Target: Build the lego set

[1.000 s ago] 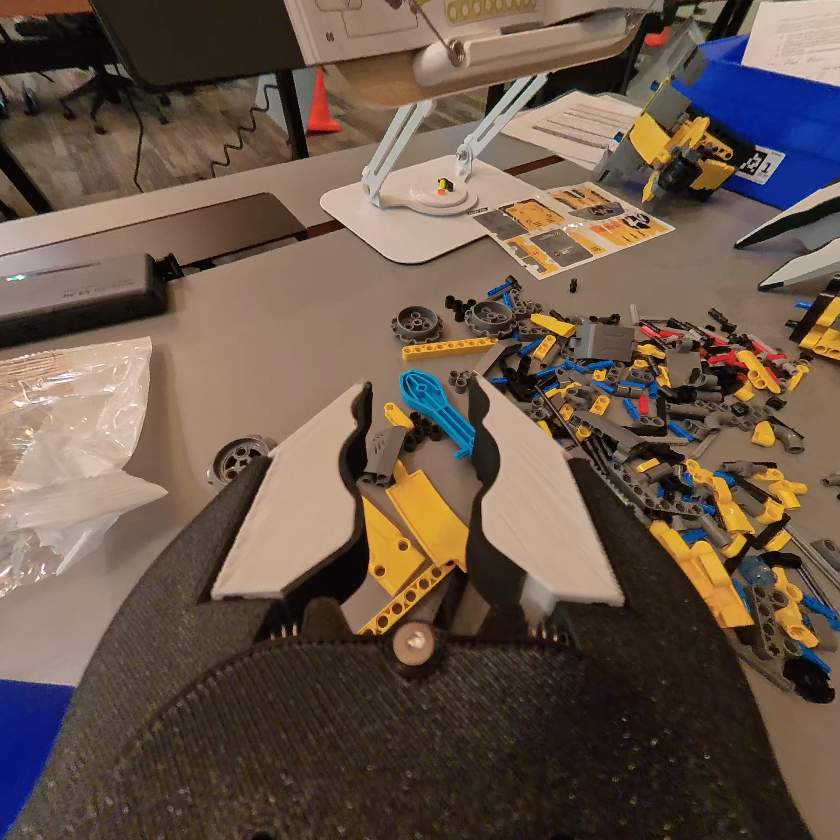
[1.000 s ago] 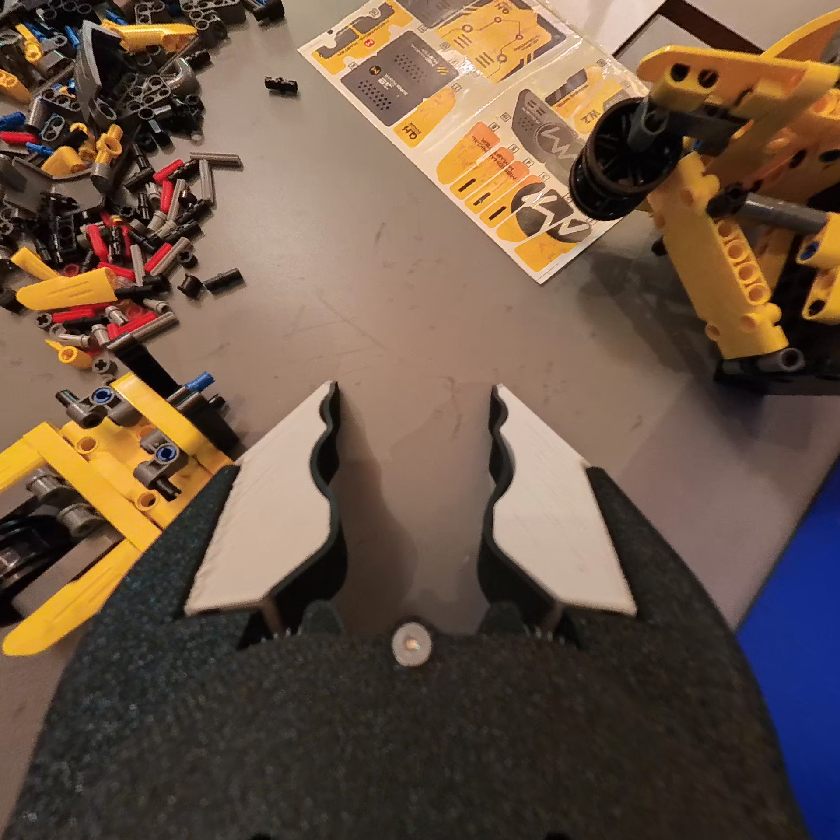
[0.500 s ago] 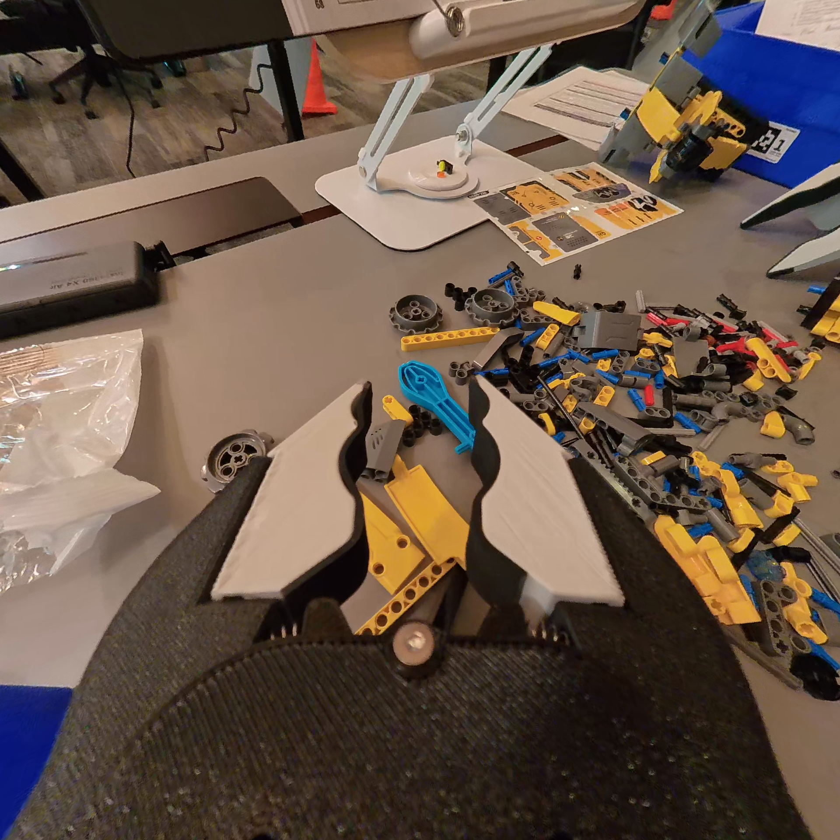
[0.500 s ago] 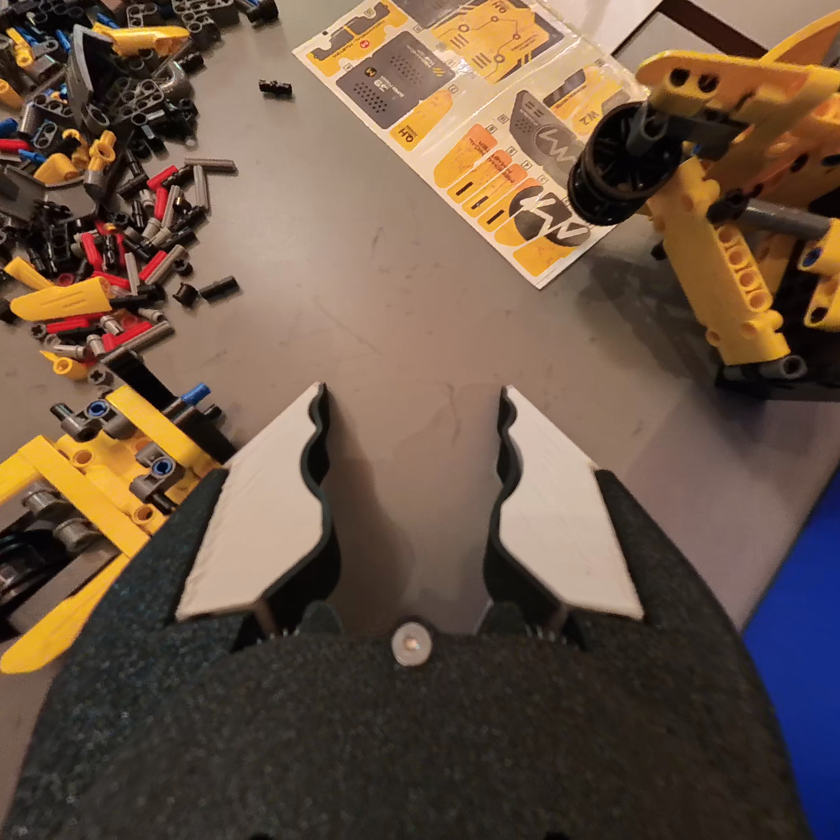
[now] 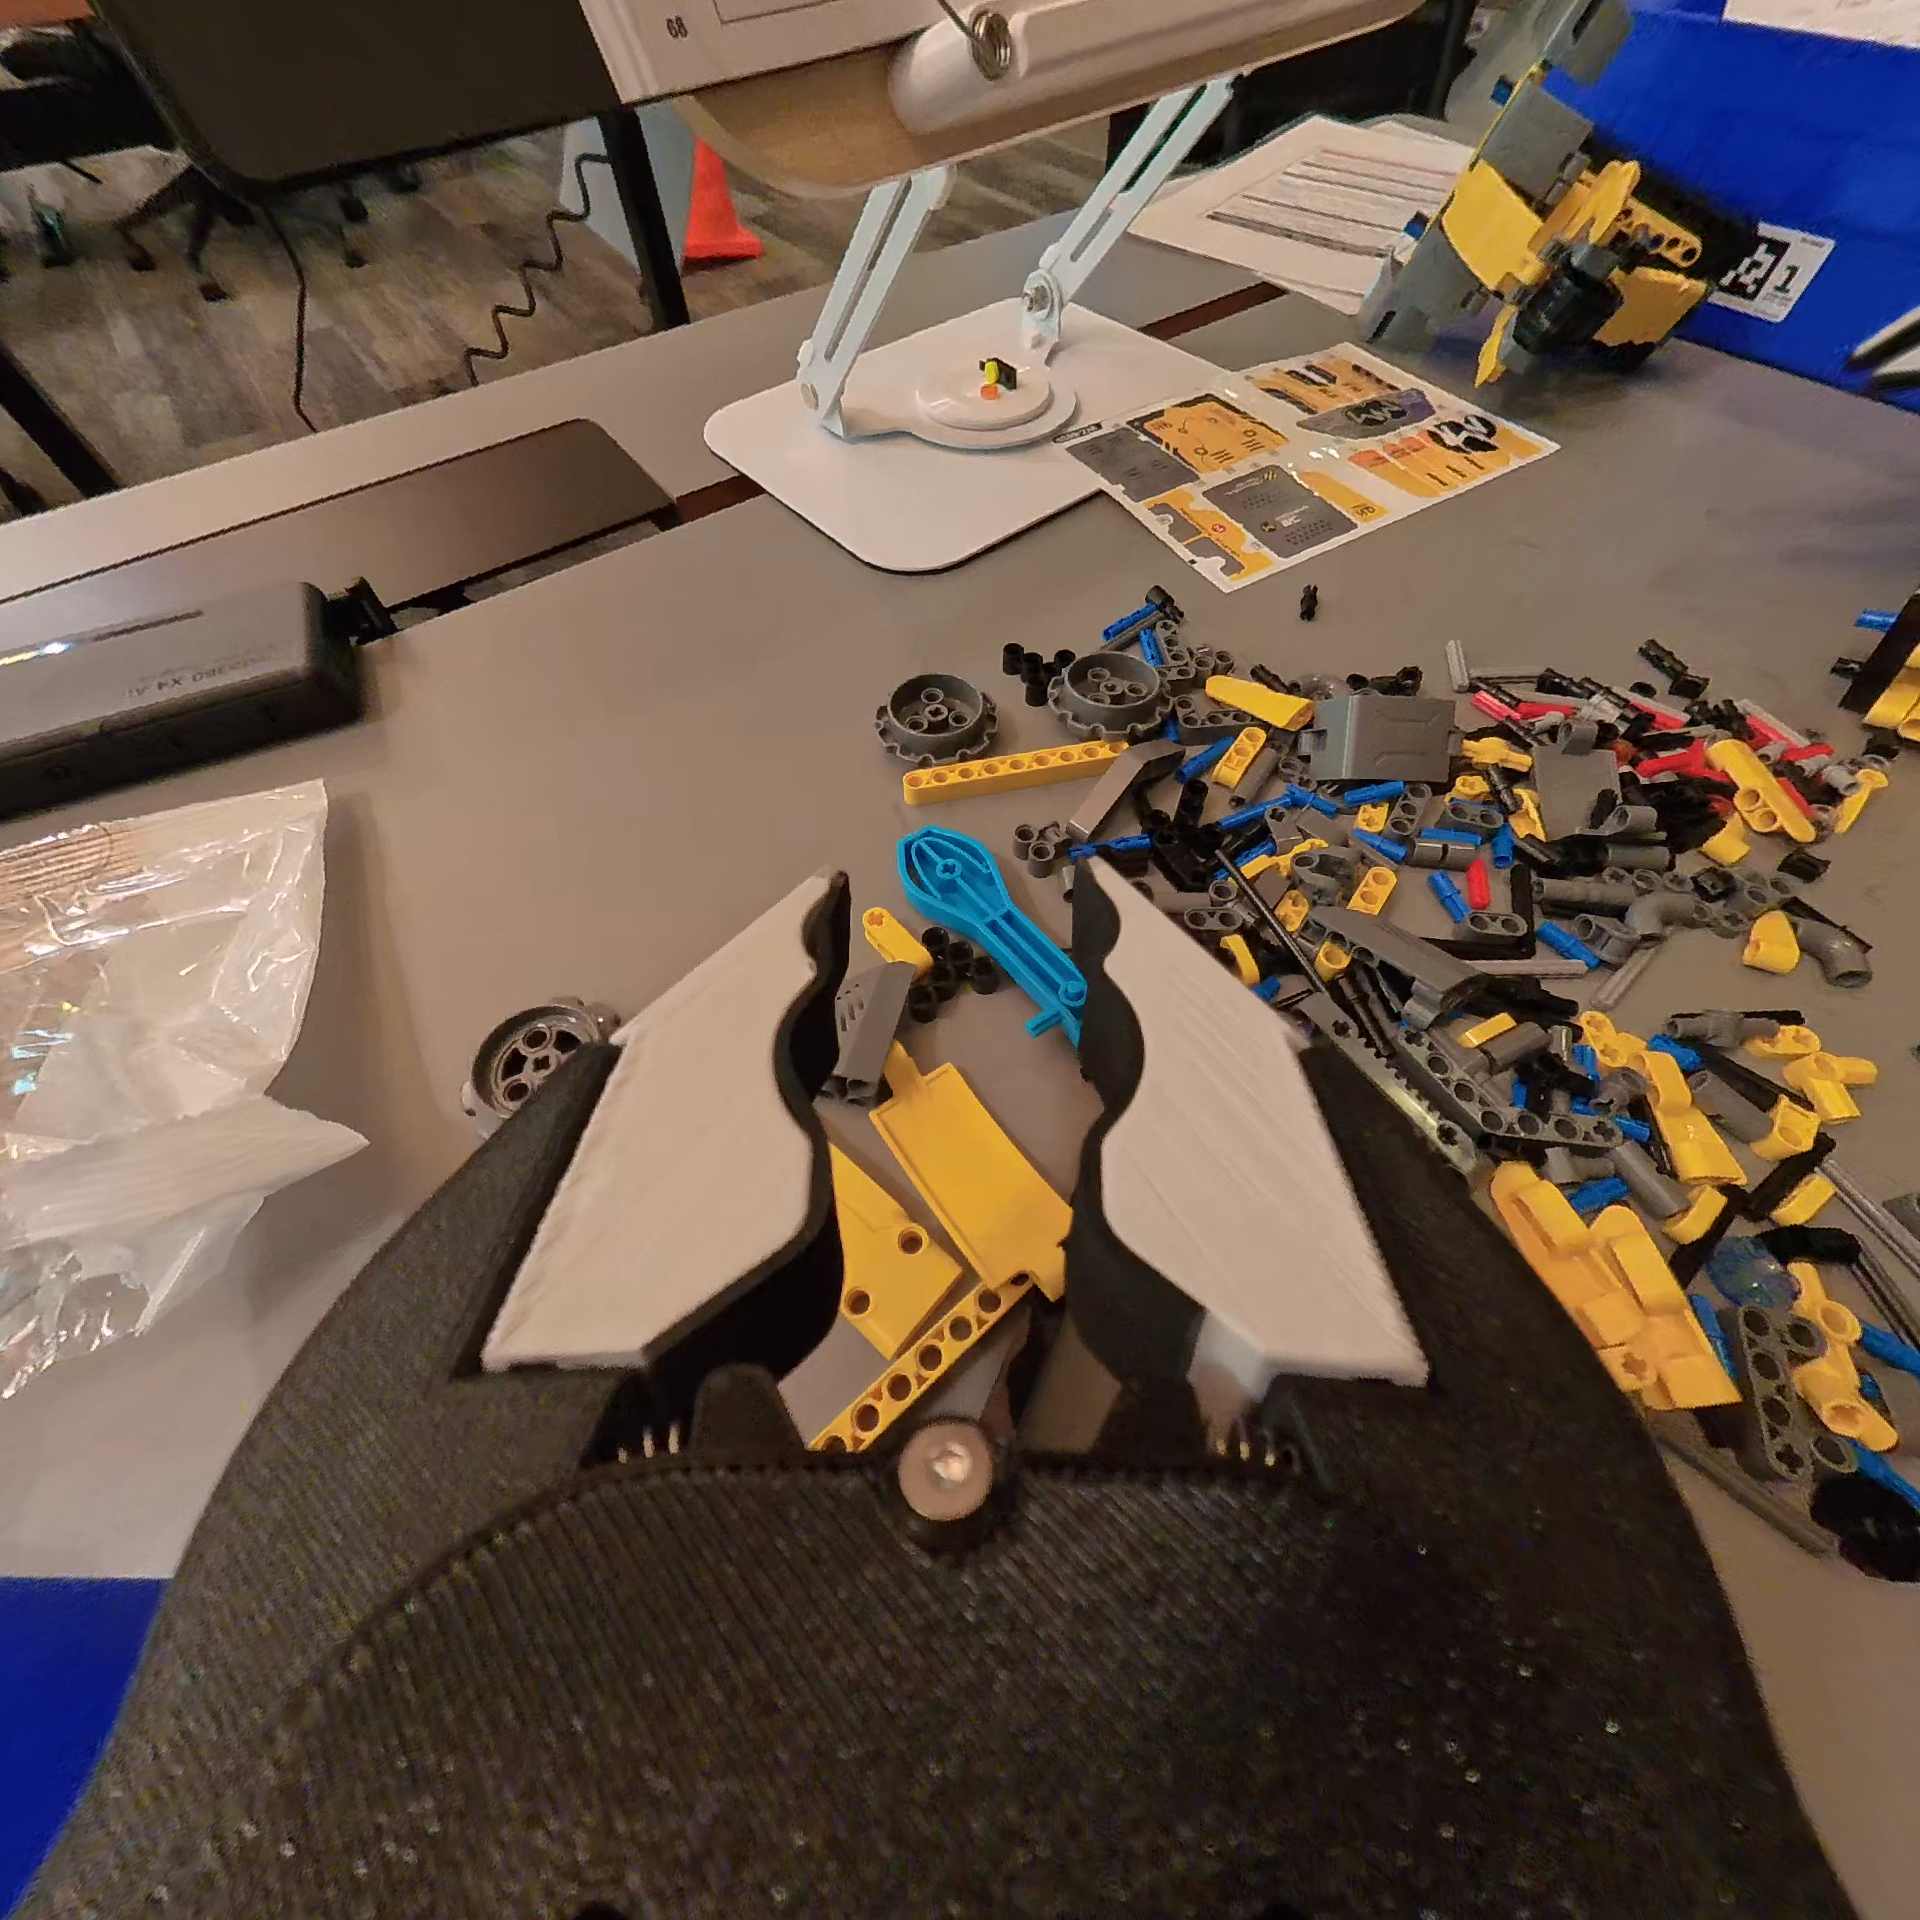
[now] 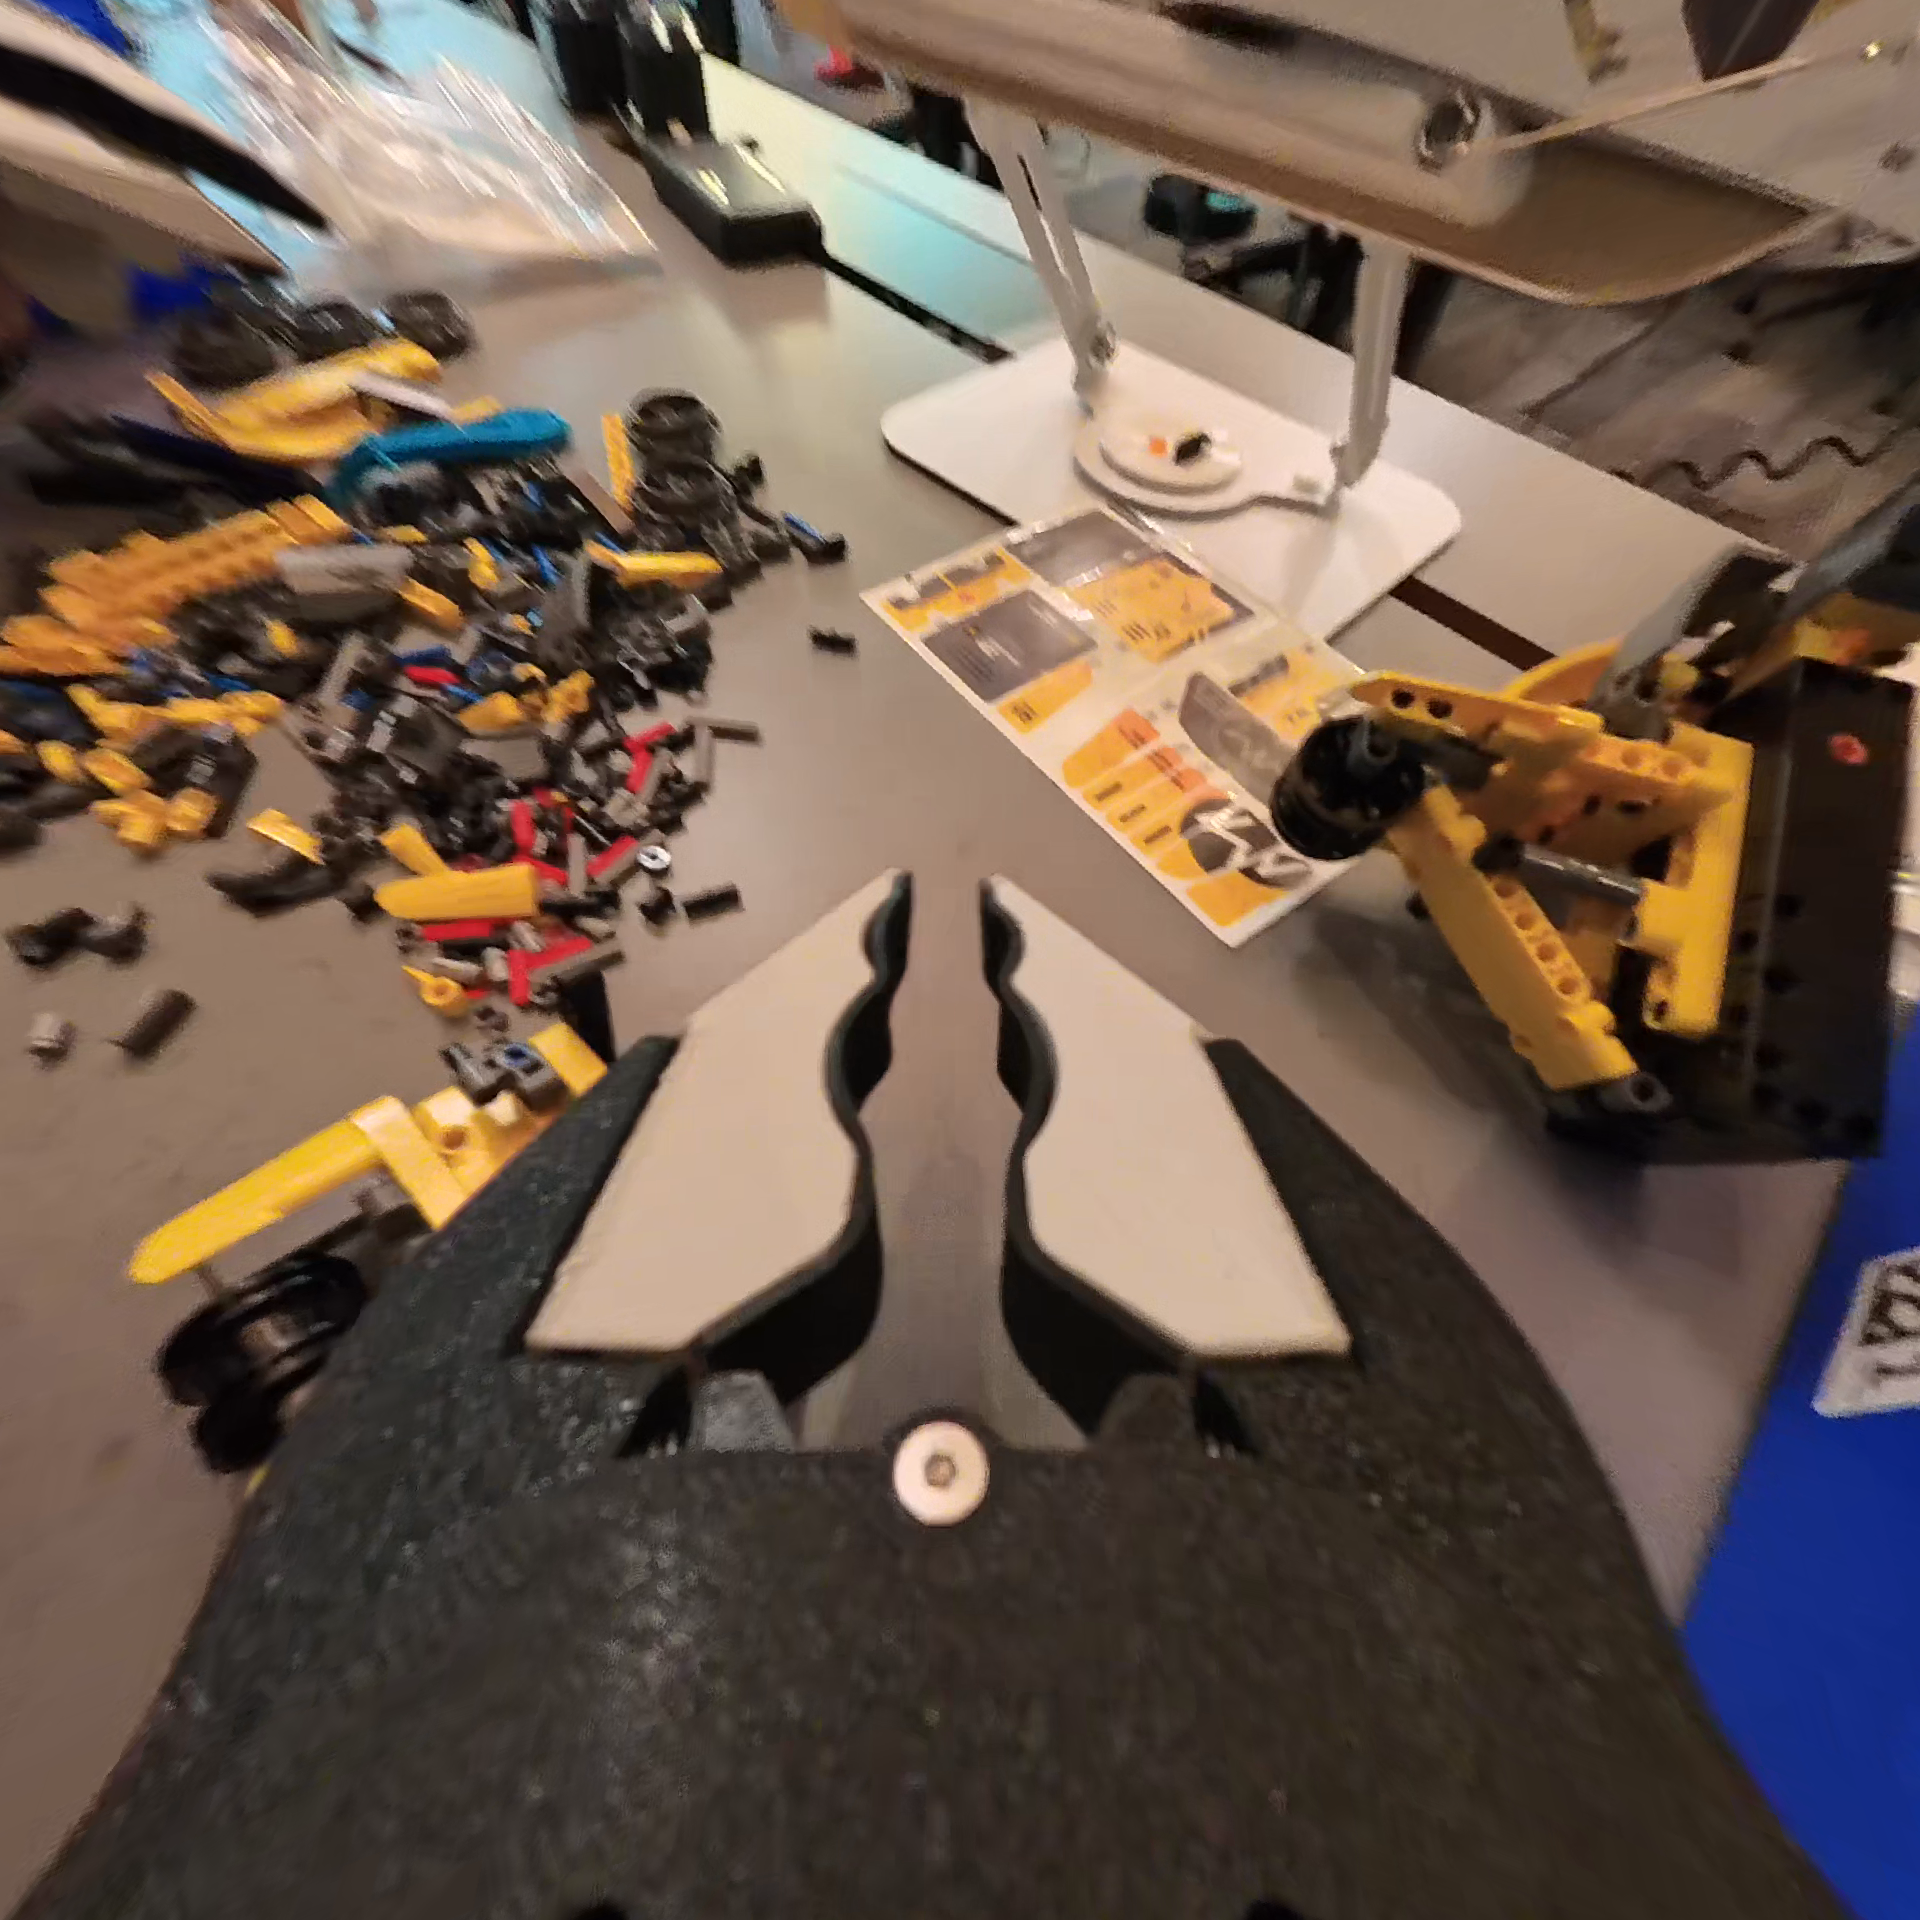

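My left gripper [image 5: 961,894] is open and empty, low over the near edge of a pile of loose building parts [image 5: 1455,883]. Flat yellow panels [image 5: 966,1174] and a small grey panel [image 5: 868,1023] lie between its fingers, and a blue tool-shaped piece [image 5: 977,914] lies at the tips. My right gripper [image 6: 945,894] is nearly shut with a narrow gap and holds nothing, above bare grey table. A partly built yellow model [image 6: 1579,862] stands to its right, and a yellow sub-assembly with a black wheel [image 6: 343,1153] lies to its left. The right wrist view is blurred.
A sticker sheet [image 5: 1309,457] lies beside a white stand base [image 5: 935,468]. A clear plastic bag [image 5: 135,1039] and a black box [image 5: 166,675] lie at left, with a grey wheel hub [image 5: 530,1049] by the left finger. A blue bin [image 5: 1766,125] stands behind the model. Left tips to right tips: about 35 centimeters. From my left tips it is roughly 9 centimeters to the grey wheel hub [image 5: 530,1049]; from my right, 45 centimeters. It is also in sight in the right wrist view [image 6: 423,300].
My right gripper's fingers have closed from wide open to a narrow gap, and it has tilted up so the far table shows. My left gripper has barely moved and stays open.
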### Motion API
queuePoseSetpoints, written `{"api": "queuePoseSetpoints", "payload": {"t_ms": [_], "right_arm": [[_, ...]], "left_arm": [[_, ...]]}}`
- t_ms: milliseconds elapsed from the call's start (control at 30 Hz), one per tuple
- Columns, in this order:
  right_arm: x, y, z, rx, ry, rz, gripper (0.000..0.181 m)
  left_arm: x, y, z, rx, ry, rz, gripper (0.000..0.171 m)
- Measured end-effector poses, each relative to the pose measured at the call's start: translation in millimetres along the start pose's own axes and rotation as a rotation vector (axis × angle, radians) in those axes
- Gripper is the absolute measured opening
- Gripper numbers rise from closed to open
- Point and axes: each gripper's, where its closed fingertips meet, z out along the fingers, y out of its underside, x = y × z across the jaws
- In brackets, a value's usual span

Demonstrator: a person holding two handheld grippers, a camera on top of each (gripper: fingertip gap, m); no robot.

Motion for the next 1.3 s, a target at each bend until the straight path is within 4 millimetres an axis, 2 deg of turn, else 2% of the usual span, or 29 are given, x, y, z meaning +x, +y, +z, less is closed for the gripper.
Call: {"api": "queuePoseSetpoints", "payload": {"t_ms": [67, 100, 133, 200, 267, 300, 367, 400, 467, 533, 600, 733, 900, 1033, 1067, 1167, 1300], "right_arm": [[-5, -6, 0, 0.039, -0.045, 0.047, 0.030], [-7, -7, -1, 0.047, -0.063, 0.066, 0.031], [-8, -8, -2, 0.055, -0.078, 0.079, 0.028], [-10, -11, -4, 0.077, -0.101, 0.096, 0.006], [-13, -15, -6, 0.107, -0.124, 0.115, 0.002], [-14, -17, -7, 0.122, -0.137, 0.124, 0.009], [-15, -21, -6, 0.148, -0.151, 0.141, 0.037], [-17, -22, -6, 0.155, -0.163, 0.139, 0.040], [-20, -23, -4, 0.171, -0.177, 0.110, 0.065], [-22, -24, -2, 0.181, -0.152, 0.043, 0.076], [-27, -22, -1, 0.165, -0.142, -0.040, 0.068], [-42, -12, -1, 0.094, -0.171, -0.155, 0.002], [-52, -15, -4, 0.109, -0.218, -0.158, 0.000], [-47, -15, -4, 0.112, -0.205, -0.142, 0.000], [-45, -15, -4, 0.115, -0.193, -0.137, 0.004], [-27, -18, 1, 0.131, -0.090, -0.088, 0.049], [-18, -13, 4, 0.118, -0.061, -0.046, 0.058]], "left_arm": [[1, 1, 1, -0.006, 0.005, -0.003, 0.041], [1, 2, 2, -0.007, 0.007, -0.003, 0.041], [2, 2, 2, -0.010, 0.007, -0.001, 0.041], [2, 3, 2, -0.016, 0.004, 0.006, 0.041], [1, 3, 2, -0.016, 0.000, 0.011, 0.041], [1, 3, 2, -0.016, 0.000, 0.010, 0.041], [1, 3, 2, -0.017, 0.001, 0.007, 0.042], [1, 3, 2, -0.018, 0.001, 0.005, 0.042], [0, 4, 2, -0.022, 0.000, 0.005, 0.042], [0, 5, 2, -0.024, -0.003, 0.006, 0.042], [-1, 5, 3, -0.026, -0.001, 0.003, 0.042], [0, 7, 4, -0.035, 0.001, 0.005, 0.042], [0, 9, 5, -0.039, 0.003, 0.001, 0.043], [-1, 9, 5, -0.040, 0.002, -0.006, 0.044], [-2, 9, 5, -0.040, 0.001, -0.006, 0.044], [-2, 10, 5, -0.042, -0.002, -0.004, 0.044], [-2, 11, 6, -0.049, -0.001, -0.005, 0.044]]}}
